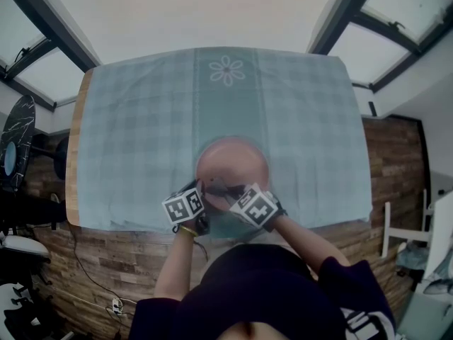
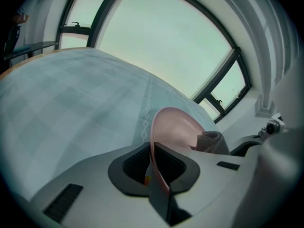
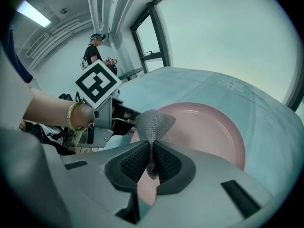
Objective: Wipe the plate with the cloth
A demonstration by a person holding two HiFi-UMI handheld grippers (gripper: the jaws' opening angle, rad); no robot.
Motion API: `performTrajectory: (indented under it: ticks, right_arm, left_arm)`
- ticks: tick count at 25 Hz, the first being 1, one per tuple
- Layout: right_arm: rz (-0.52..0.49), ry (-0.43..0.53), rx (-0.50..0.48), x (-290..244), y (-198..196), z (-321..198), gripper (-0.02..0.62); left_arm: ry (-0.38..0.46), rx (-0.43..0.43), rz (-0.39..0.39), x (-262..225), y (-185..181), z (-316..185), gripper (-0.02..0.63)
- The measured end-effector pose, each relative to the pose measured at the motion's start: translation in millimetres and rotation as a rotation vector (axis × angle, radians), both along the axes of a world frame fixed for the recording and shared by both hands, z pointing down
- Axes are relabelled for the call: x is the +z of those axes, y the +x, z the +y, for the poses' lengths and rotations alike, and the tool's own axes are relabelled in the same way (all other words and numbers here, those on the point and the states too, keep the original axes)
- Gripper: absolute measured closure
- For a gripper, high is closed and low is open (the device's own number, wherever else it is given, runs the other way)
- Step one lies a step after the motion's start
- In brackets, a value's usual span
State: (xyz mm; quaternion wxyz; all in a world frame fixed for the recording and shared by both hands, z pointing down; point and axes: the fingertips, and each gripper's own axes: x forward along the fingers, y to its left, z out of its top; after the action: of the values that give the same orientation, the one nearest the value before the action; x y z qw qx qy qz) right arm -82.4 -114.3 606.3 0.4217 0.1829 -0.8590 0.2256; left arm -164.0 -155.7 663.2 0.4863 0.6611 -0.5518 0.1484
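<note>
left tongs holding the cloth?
No, the left tongs are shut on the rim of the pink plate; the grey cloth sits in the right tongs.

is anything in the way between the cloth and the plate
Nothing visible. The cloth, pinched in the right tongs, is right over the bare pink plate. The left tongs clamp the plate's rim beside the cloth, not between them.

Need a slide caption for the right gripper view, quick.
Right gripper holds a grey cloth over the pink plate while the left gripper clamps its rim.
</note>
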Motion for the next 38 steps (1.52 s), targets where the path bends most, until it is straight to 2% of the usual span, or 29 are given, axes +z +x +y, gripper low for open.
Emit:
performTrajectory:
  ticks: [10, 18, 30, 38]
  right_arm:
    - [0.039, 0.113, 0.081, -2.7, 21.1, -64.6, 0.563]
    - [0.143, 0.152, 0.154, 15.9, 41.1, -105.7, 0.563]
    - [0.257, 0.099, 0.135, 50.6, 48.9, -106.9, 0.563]
    - [0.248, 0.047, 0.11, 59.9, 43.3, -78.9, 0.563]
  left_arm:
    - [0.002, 0.012, -0.003, -0.4, 1.7, 0.0, 0.566]
    - [0.001, 0.012, -0.004, 0.0, 1.2, 0.0, 0.566]
    - [-0.008, 0.008, 0.001, 1.2, 1.5, -1.7, 0.566]
    - [-0.006, 0.011, 0.002, 2.2, 1.4, -1.0, 0.566]
